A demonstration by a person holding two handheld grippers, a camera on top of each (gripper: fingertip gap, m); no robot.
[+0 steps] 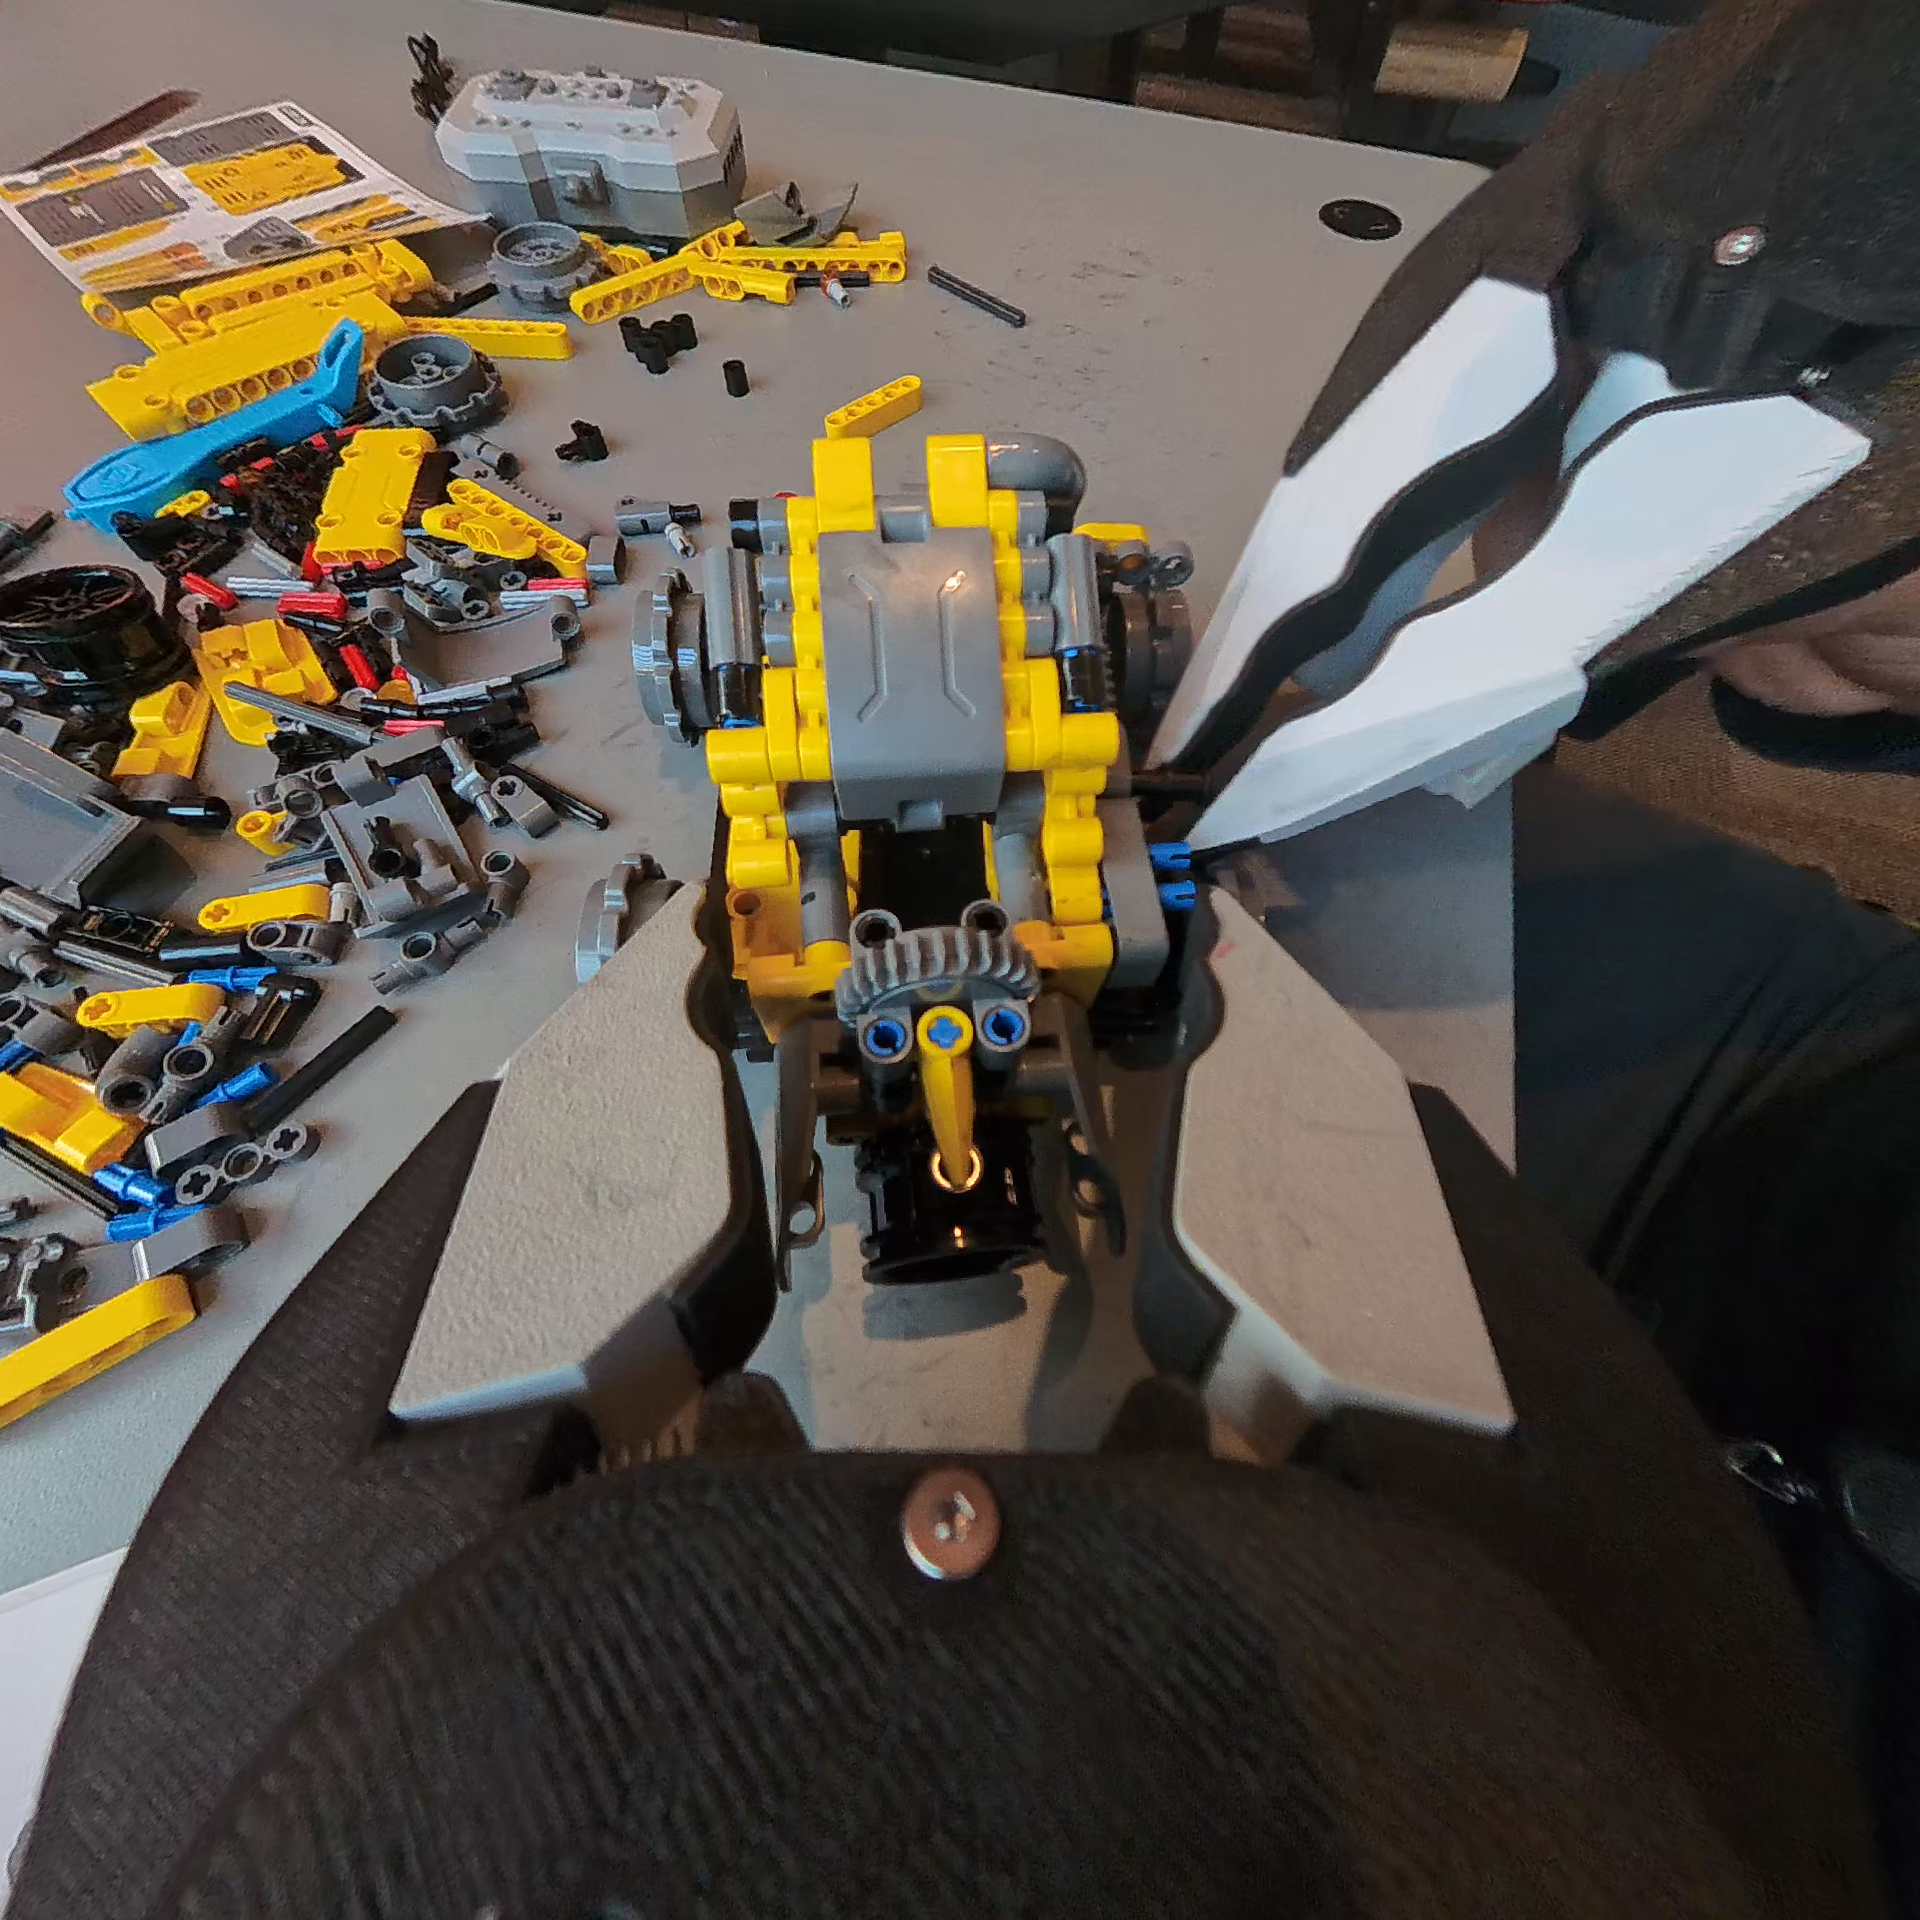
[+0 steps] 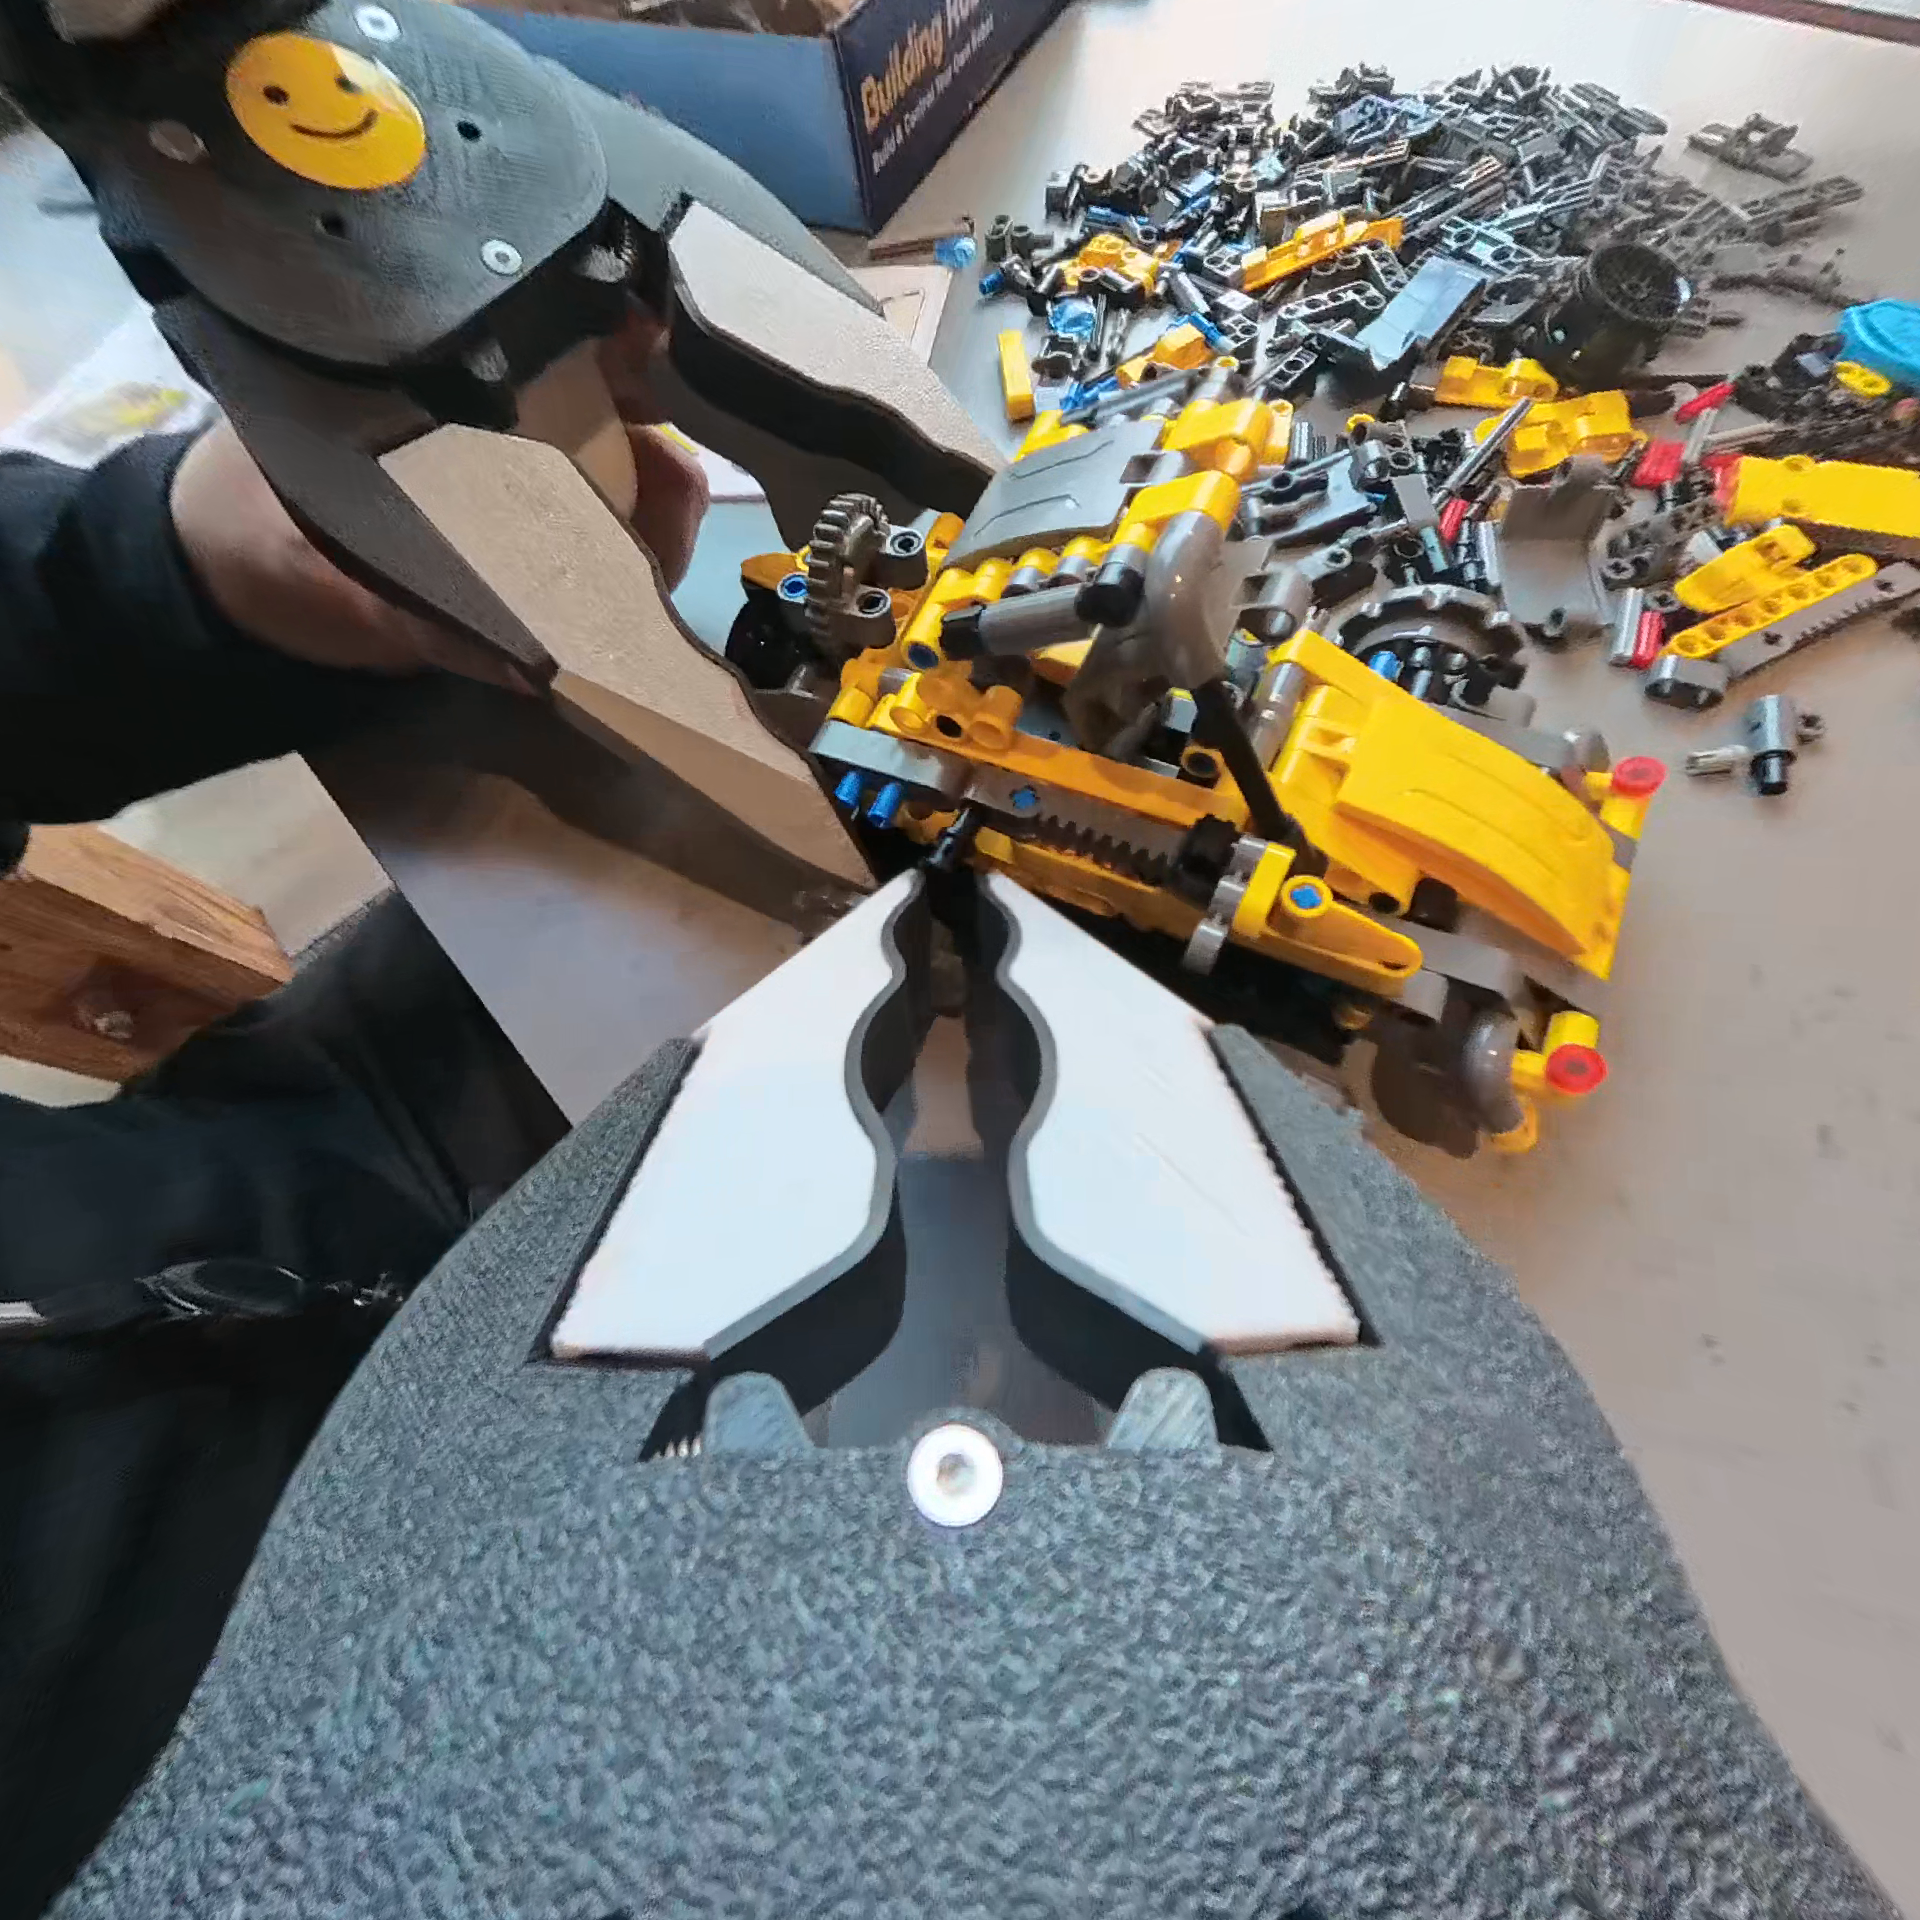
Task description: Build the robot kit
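The biggest risk I see is that the small black pin [image 2: 948,844], held only at the very tips of the right gripper [image 2: 951,883], slips or turns sideways, because the grip on it is so short and the pin sits against the side of the yellow and grey brick vehicle [image 1: 914,727] near the two blue pins [image 2: 871,798]. A push that is not straight could also shift the whole model on the grey table [image 1: 1143,312], or loosen a beam of it, since the model is made only of pressed parts. If the left gripper [image 1: 940,935] relaxes, the vehicle may roll or tip toward the loose pile of parts [image 1: 312,727] in the left half of the left wrist view. In that view the left gripper is opened wide, and its two fingers stand around the near end of the vehicle, at the centre of the frame, with the grey gear [image 1: 935,961] between them; they seem to press on both sides, but the real contact is partly hidden. The right gripper is nearly closed, with only a narrow gap at the tips, and it pinches the black pin at the lower side of the model, in the centre of the right wrist view.
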